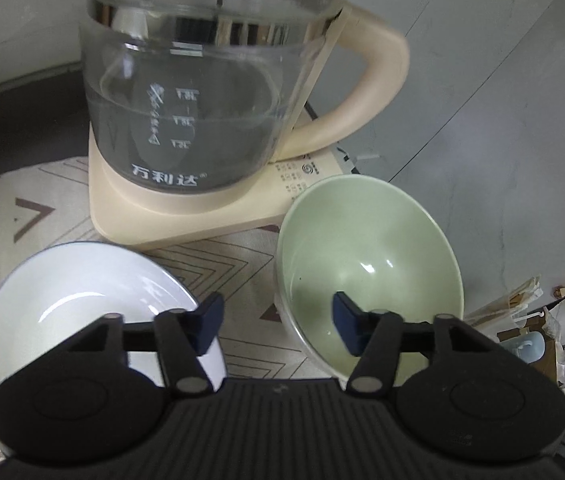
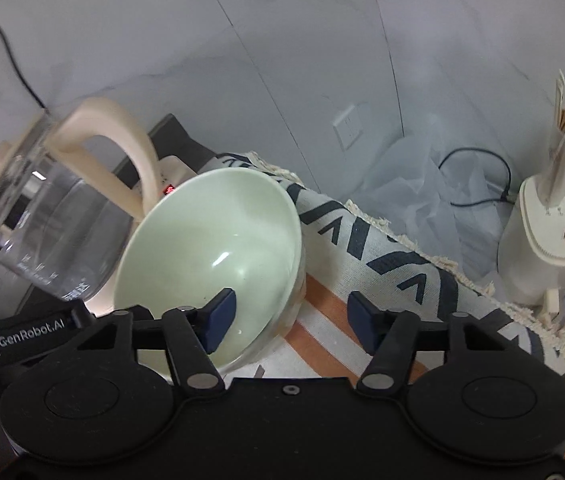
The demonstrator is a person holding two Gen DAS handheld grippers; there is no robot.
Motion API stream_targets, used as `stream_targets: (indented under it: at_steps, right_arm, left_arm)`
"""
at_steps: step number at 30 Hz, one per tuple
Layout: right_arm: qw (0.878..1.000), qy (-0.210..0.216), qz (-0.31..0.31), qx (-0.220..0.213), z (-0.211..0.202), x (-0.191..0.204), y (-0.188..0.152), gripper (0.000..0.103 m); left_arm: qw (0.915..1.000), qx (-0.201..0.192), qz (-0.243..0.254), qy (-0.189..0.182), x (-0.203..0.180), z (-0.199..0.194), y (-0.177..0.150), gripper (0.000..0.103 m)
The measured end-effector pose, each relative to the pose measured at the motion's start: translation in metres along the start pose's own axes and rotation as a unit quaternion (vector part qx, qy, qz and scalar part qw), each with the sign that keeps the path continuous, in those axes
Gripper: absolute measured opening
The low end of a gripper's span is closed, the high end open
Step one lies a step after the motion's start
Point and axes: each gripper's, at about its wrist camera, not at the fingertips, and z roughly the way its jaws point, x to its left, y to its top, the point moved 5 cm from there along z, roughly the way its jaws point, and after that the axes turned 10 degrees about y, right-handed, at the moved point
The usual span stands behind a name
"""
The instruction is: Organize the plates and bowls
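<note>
A pale green bowl (image 1: 362, 248) stands on the patterned cloth (image 1: 242, 272) to the right of a white bowl (image 1: 82, 280); both are empty. My left gripper (image 1: 278, 320) is open and low between them, one pad over the white bowl's right edge, the other over the green bowl's near-left rim. In the right wrist view the green bowl (image 2: 210, 232) looks tipped toward me. My right gripper (image 2: 292, 316) is open and straddles its right rim, with the left finger (image 2: 222, 312) inside the bowl and the right finger outside over the cloth (image 2: 382, 248).
A glass kettle (image 1: 202, 100) with a beige handle sits on its beige base just behind both bowls, also the kettle (image 2: 62, 232) at left. The wall is close behind. A white appliance (image 2: 550, 240), a black cable (image 2: 478, 184) and crumpled plastic lie off the cloth's right edge.
</note>
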Motion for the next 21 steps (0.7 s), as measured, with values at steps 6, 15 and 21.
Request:
stream_targets:
  at_steps: [6,15,21]
  right_arm:
    - [0.999,0.019,0.022,0.024,0.018,-0.006,-0.001,0.022]
    - [1.0,0.005,-0.005,0.024,0.002,0.007,-0.003,0.019]
    - [1.0,0.01,-0.024,0.018,-0.013,0.019,-0.006,0.019]
  left_arm:
    - [0.9997,0.02,-0.008,-0.008,-0.006,0.016,-0.005,0.015]
    - [1.0,-0.004,-0.007,-0.005,-0.007,-0.009,-0.009,0.015]
    - [0.9998,-0.014,-0.015,0.003,-0.004,-0.029,-0.014,0.015]
